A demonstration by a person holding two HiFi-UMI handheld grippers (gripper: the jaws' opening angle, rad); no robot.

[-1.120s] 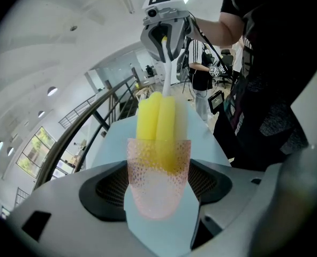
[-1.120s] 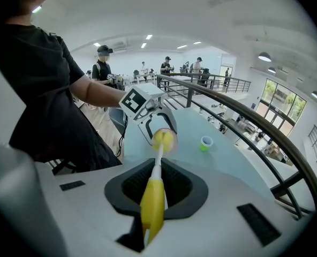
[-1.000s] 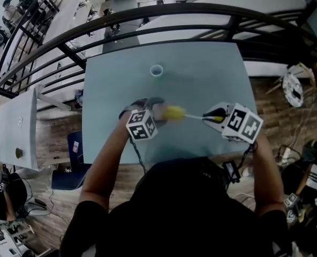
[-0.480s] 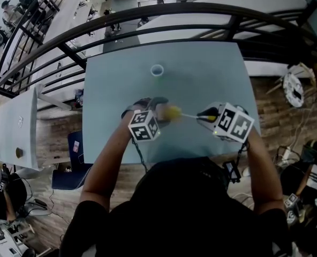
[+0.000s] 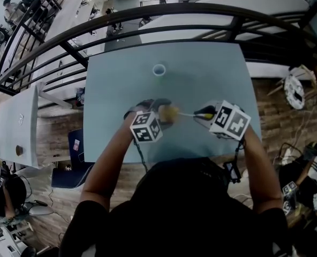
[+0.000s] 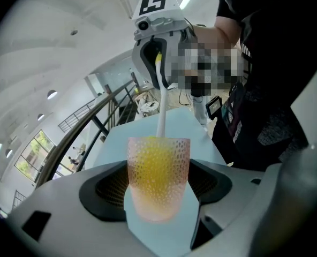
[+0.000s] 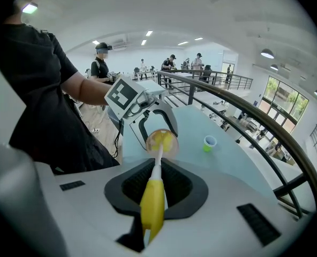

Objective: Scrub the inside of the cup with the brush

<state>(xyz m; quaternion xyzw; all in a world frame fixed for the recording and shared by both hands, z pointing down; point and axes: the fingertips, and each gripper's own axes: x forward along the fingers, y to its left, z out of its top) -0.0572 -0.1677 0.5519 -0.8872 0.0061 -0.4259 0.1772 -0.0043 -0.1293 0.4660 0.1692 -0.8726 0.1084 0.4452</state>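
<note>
Brush head inside cup, both tools held above the table

The left gripper (image 5: 160, 111) had its jaws closed against the sides of the translucent, dotted pink cup (image 6: 158, 180), gripping it near its base with the mouth pointing away from the gripper, toward the right gripper (image 5: 203, 113). The right gripper's jaws were closed on the yellow handle of the brush (image 7: 152, 201). The brush's white shaft ran straight from those jaws into the cup's mouth, and its yellow head showed through the cup wall, filling most of the inside. Cup and brush were lined up between the two grippers, over the near half of the pale blue table (image 5: 206, 74). A small green cup (image 5: 158, 69) stood upright alone on the far part of the table, well apart from both grippers.
</note>
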